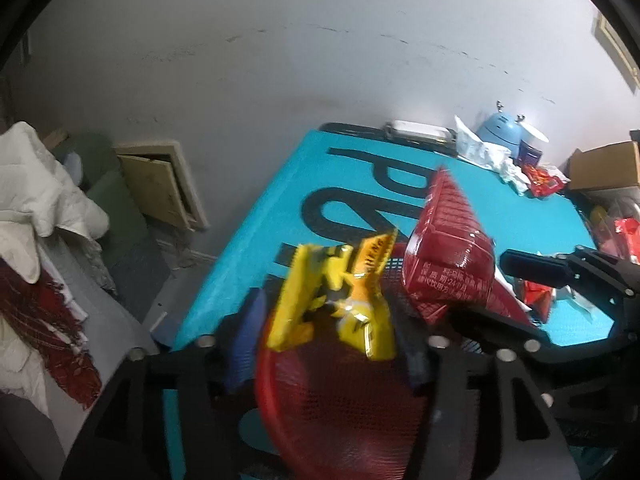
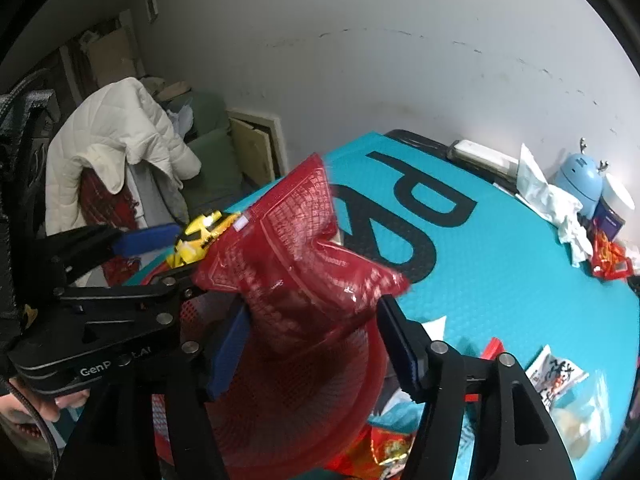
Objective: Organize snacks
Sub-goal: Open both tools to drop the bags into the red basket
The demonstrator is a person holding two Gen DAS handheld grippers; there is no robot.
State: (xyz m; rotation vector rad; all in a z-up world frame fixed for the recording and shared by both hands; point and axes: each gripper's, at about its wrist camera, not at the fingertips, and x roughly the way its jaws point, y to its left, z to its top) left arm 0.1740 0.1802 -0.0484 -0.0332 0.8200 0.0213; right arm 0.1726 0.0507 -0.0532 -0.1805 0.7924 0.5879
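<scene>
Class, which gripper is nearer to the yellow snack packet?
Left. The left gripper has the yellow snack packet between its fingers; the right gripper is beside it, around the red snack bag.

The red packet (image 2: 304, 264) is glossy, crinkled plastic film with highlights; the yellow packet (image 1: 340, 296) is shiny foil-like film. The red basket (image 1: 340, 408) is perforated plastic mesh. The surface (image 2: 500, 264) wears a matt teal mat with fine, bumpy texture. The fingers (image 2: 400, 344) are matt black plastic with blue ribbed pads and metal pins. The white jacket (image 2: 120, 132) is soft quilted cloth.
</scene>
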